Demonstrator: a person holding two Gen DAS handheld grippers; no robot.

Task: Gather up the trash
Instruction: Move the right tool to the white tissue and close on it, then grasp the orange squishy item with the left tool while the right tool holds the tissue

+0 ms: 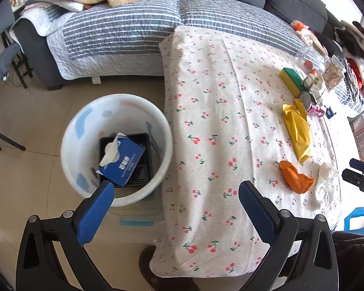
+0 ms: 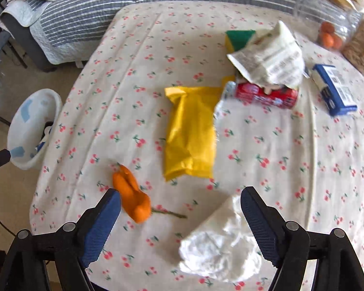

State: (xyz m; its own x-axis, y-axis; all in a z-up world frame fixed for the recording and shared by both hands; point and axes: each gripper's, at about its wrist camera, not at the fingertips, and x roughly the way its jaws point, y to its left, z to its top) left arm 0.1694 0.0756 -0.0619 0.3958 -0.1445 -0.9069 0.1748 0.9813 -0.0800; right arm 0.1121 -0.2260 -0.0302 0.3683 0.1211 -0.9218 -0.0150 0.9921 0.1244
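Note:
A white bin [image 1: 116,150] stands on the floor left of the table and holds a blue tissue box [image 1: 125,158] on a black tray. My left gripper [image 1: 177,191] is open and empty, above the bin's near rim and the table edge. On the cherry-print tablecloth [image 2: 279,157] lie a crumpled white tissue [image 2: 220,245], an orange wrapper [image 2: 132,200], a yellow bag [image 2: 191,131], a red can [image 2: 267,94] and a crumpled paper packet [image 2: 271,58]. My right gripper [image 2: 180,201] is open and empty, just above the white tissue, with the orange wrapper beside its left finger.
A blue and white box [image 2: 335,89], a green and yellow sponge [image 2: 237,37] and clear jars [image 2: 327,19] sit at the table's far right. A sofa with a striped quilt [image 1: 138,31] runs behind the table. Chair legs [image 1: 2,140] stand at far left.

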